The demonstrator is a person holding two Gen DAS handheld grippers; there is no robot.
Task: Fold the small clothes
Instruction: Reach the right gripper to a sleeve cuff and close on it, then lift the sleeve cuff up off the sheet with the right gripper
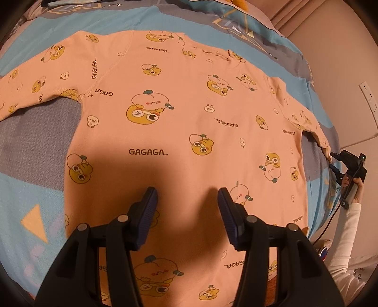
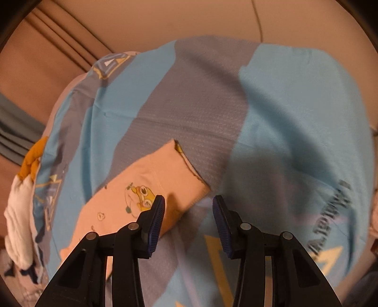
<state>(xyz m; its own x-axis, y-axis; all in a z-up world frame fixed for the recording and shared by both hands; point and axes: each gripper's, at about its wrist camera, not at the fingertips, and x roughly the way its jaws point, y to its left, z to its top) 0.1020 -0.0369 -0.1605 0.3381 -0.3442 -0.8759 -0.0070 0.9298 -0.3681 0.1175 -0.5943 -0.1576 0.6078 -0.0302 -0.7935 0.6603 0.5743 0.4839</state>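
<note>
A pink long-sleeved shirt (image 1: 179, 132) printed with yellow cartoon ducks lies spread flat on the bedspread (image 1: 33, 141), both sleeves stretched out sideways. My left gripper (image 1: 188, 197) hangs open over the shirt's lower body, and nothing sits between its blue pads (image 1: 147, 207). In the right wrist view the cuff end of one sleeve (image 2: 160, 179) lies just ahead. My right gripper (image 2: 189, 204) is open beside that cuff, with its left fingertip over the cuff's near corner. The left wrist view shows the right gripper (image 1: 332, 161) at the sleeve's tip, held by a hand (image 1: 354, 184).
The blue, grey and lilac bedspread (image 2: 283, 99) covers the whole bed. A pillow (image 1: 248, 21) lies past the shirt's collar. A white and orange soft thing (image 2: 21, 207) sits at the bed's left edge. A wall with a socket (image 1: 368, 96) stands on the right.
</note>
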